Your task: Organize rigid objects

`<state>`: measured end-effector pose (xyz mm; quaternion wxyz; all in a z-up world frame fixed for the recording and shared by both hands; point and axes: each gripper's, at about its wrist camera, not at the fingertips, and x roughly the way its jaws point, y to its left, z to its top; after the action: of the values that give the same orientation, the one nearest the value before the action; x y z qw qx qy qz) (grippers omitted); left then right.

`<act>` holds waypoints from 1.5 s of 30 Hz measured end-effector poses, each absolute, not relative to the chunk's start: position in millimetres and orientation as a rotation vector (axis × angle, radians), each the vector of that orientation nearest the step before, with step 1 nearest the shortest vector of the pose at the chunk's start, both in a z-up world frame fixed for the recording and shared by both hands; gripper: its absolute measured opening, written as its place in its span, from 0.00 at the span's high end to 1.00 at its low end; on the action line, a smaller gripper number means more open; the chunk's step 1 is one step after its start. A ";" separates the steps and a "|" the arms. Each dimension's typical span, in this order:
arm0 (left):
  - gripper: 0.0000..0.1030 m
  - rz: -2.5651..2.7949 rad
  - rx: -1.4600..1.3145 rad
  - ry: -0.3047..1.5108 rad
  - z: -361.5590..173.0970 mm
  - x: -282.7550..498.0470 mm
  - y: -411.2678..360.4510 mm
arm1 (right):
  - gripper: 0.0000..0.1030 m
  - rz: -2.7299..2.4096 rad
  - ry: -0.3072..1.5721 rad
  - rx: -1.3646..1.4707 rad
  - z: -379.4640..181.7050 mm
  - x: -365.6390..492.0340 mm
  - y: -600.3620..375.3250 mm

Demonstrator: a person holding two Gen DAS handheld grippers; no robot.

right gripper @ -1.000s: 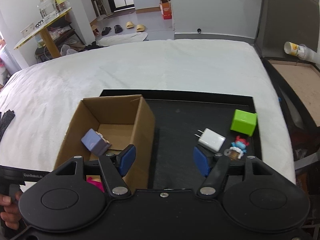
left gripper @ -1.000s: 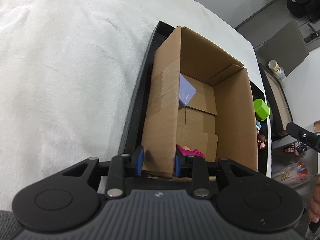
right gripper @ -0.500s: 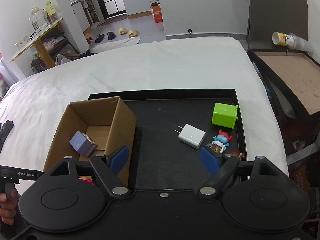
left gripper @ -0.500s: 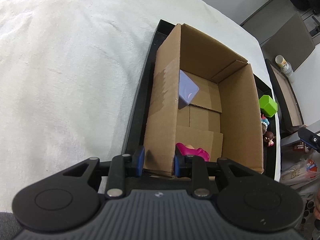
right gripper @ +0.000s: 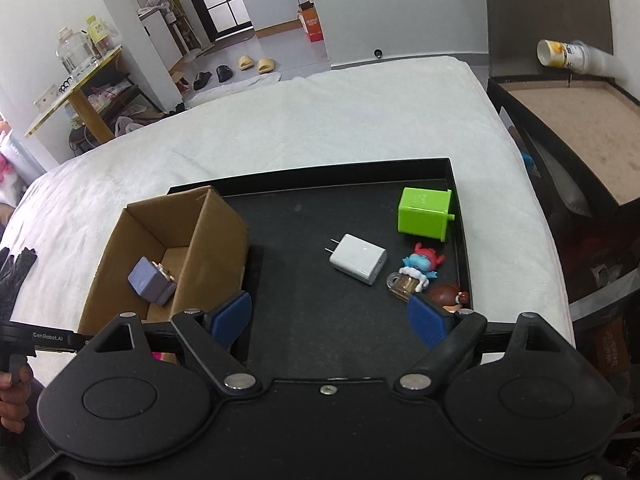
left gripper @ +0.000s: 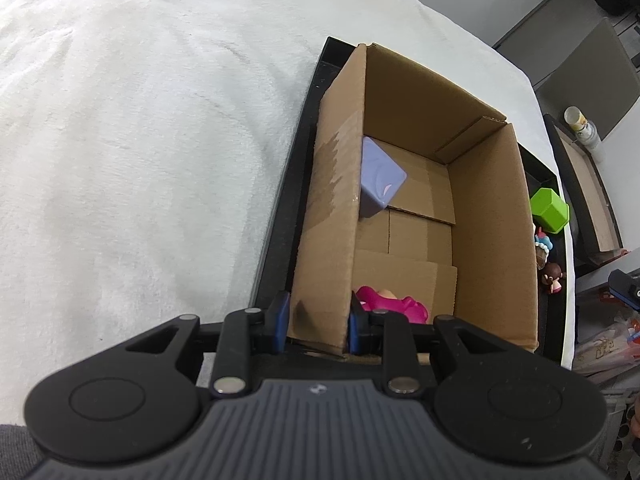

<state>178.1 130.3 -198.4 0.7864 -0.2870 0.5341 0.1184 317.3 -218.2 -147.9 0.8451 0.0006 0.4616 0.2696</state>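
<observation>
From your left wrist camera, your left gripper (left gripper: pixel 316 326) is clamped on the near wall of the cardboard box (left gripper: pixel 496 216), which sits at the left end of the black tray (left gripper: pixel 280 216); a lavender cube (left gripper: pixel 380 178) and a pink toy (left gripper: pixel 390 306) lie inside.

From your right wrist camera, your right gripper (right gripper: pixel 330 318) has just been opening, nothing between its pads. The white charger (right gripper: pixel 358 258), green block (right gripper: pixel 426 214) and blue figurine (right gripper: pixel 420 266) lie on the tray's right side.
</observation>
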 end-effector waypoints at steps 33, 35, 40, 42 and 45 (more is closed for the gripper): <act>0.74 0.285 -0.615 1.194 -211.6 190.5 133.0 | 0.44 0.649 1.072 -0.249 -221.4 387.2 -228.9; 0.74 0.282 -0.622 1.191 -211.7 189.9 133.7 | 0.44 0.660 1.072 -0.292 -223.7 385.7 -222.9; 0.74 0.283 -0.623 1.193 -211.4 189.2 134.4 | 0.47 0.636 1.111 -0.382 -233.6 383.8 -217.4; 0.74 0.284 -0.620 1.193 -211.0 189.3 134.1 | 0.48 0.631 1.127 -0.399 -235.1 378.9 -216.1; 0.74 0.290 -0.623 1.192 -210.2 190.2 132.7 | 0.60 0.616 1.142 -0.438 -236.8 369.1 -214.0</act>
<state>190.2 132.7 -210.2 0.7727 -0.2873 0.5501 0.1337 369.1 -214.0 -236.8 0.7746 -0.2023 0.5273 0.2847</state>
